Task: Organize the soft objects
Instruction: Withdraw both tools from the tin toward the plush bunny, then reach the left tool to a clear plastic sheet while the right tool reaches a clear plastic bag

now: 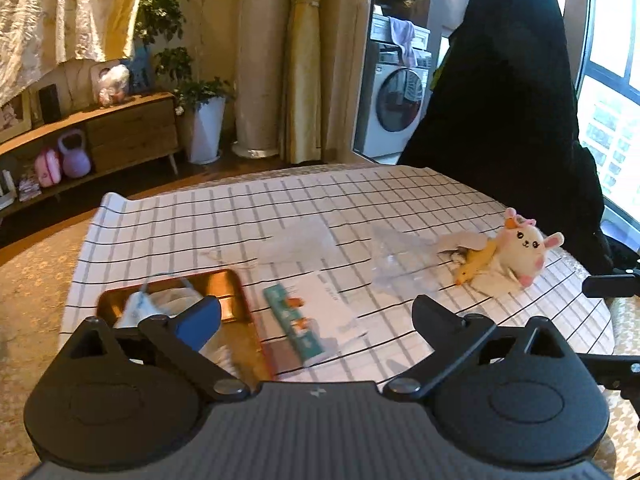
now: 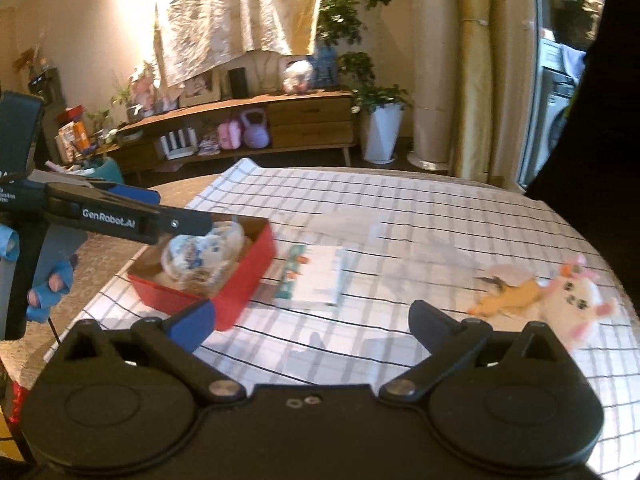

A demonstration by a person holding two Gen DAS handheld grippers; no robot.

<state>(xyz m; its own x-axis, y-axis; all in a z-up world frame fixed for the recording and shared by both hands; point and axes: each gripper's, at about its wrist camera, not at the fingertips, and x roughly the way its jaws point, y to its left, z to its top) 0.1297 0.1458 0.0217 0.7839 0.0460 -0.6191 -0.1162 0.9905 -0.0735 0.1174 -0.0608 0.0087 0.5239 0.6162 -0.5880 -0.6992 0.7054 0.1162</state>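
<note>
Setting: checked tablecloth (image 2: pixel 400 208) on a round table, living room behind.
Soft toys: white bunny plush (image 1: pixel 522 246) and yellow plush (image 1: pixel 476 262) touching, at the table's right edge.
Red box (image 2: pixel 248 276): holds a bagged soft item (image 2: pixel 204 250), left side.
Left gripper (image 1: pixel 316 314): fingers wide apart, empty, above the box.
Right gripper (image 2: pixel 310 320): fingers wide apart, empty.

On bench (image 2: pixel 400 360): box (image 2: pixel 244 280) at left holding bagged items (image 2: pixel 200 252), booklet (image 2: pixel 320 276) just right, plush rabbit (image 2: pixel 576 300) beside duck (image 2: pixel 508 294) far right.
</note>
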